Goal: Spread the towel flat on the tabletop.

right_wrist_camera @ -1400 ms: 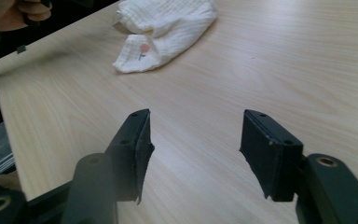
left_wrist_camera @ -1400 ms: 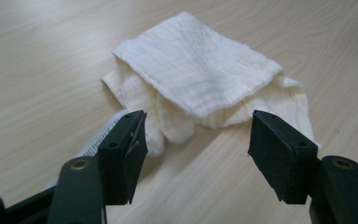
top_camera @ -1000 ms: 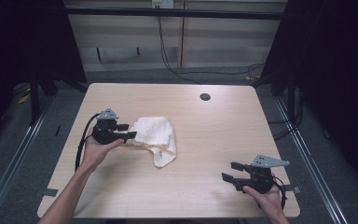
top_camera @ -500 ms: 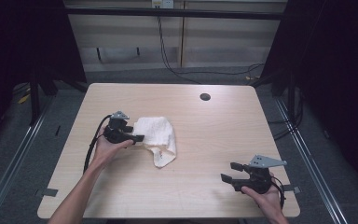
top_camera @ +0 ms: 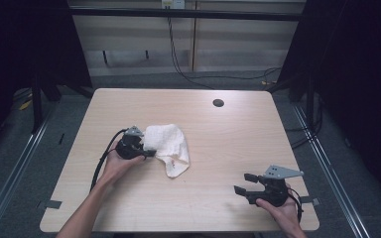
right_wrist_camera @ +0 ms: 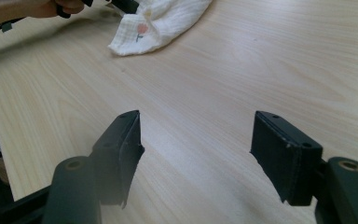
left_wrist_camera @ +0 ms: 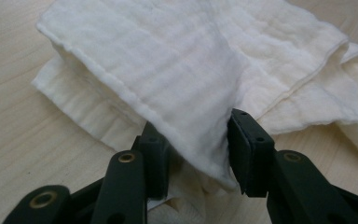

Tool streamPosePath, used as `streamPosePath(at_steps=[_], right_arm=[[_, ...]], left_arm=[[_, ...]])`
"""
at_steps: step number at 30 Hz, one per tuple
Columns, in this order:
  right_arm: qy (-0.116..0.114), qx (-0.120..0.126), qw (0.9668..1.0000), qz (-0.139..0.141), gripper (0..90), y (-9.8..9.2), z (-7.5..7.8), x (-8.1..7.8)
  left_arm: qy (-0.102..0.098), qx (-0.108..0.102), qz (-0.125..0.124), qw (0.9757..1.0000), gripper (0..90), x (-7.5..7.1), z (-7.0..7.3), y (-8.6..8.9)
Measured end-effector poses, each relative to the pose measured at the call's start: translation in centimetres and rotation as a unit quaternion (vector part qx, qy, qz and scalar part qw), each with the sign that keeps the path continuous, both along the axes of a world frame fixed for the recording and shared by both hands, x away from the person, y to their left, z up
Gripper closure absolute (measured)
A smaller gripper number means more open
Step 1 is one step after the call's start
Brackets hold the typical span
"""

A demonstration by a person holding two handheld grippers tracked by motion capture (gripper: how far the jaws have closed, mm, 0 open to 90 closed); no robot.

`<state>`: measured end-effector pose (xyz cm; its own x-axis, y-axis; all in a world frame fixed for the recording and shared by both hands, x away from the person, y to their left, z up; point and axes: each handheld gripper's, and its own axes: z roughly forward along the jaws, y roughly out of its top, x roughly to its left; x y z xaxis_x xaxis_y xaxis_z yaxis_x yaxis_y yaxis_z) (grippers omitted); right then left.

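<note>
A crumpled white cloth (top_camera: pixel 171 148) lies left of the table's middle. My left gripper (top_camera: pixel 149 149) has its tips at the cloth's left edge. In the left gripper view a thick fold of the cloth (left_wrist_camera: pixel 168 65) sits between the jaws of the left gripper (left_wrist_camera: pixel 198 149), which stand partly closed with a gap still between them. My right gripper (top_camera: pixel 243 182) hovers open near the front right corner, nothing between its jaws (right_wrist_camera: pixel 196 154). The right gripper view shows the cloth (right_wrist_camera: pixel 163 21) far off, with a small printed mark on its corner.
The wooden table (top_camera: pixel 238 144) has a round cable hole (top_camera: pixel 218 103) near its back edge. Dark floor, rails and cables surround it. The left hand and its gripper (right_wrist_camera: pixel 116 4) show at the top of the right gripper view.
The left gripper has slid right, up to the cloth, and its jaws now straddle a fold. The right gripper has barely moved.
</note>
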<state>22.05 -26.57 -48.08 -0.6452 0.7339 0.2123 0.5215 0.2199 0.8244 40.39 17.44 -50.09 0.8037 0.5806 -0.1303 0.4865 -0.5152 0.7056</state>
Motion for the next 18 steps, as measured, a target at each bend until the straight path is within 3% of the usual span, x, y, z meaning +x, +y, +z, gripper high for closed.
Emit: streamPosePath(at_steps=[7, 9, 15, 18], right_arm=[[0.007, -0.006, 0.9999, 0.004, 33.0, 0.3, -0.1, 0.0], [0.010, -0.006, 0.9999, 0.005, 33.0, 0.3, -0.1, 0.0], [0.011, -0.007, 0.9999, 0.009, 33.0, 0.5, -0.1, 0.0], [0.009, -0.011, 0.9998, 0.011, 33.0, 0.6, -0.1, 0.0]], left_arm=[[-0.005, 0.008, 0.000, 1.0000, 77.9, -0.8, 0.0, -0.3], [0.004, -0.002, 0.002, 1.0000, 78.3, -1.1, 0.0, -0.4], [0.007, -0.001, -0.007, 1.0000, 78.4, -2.5, 0.0, -0.8], [0.009, 0.000, 0.005, 0.9999, 78.3, -3.3, 0.1, -1.1]])
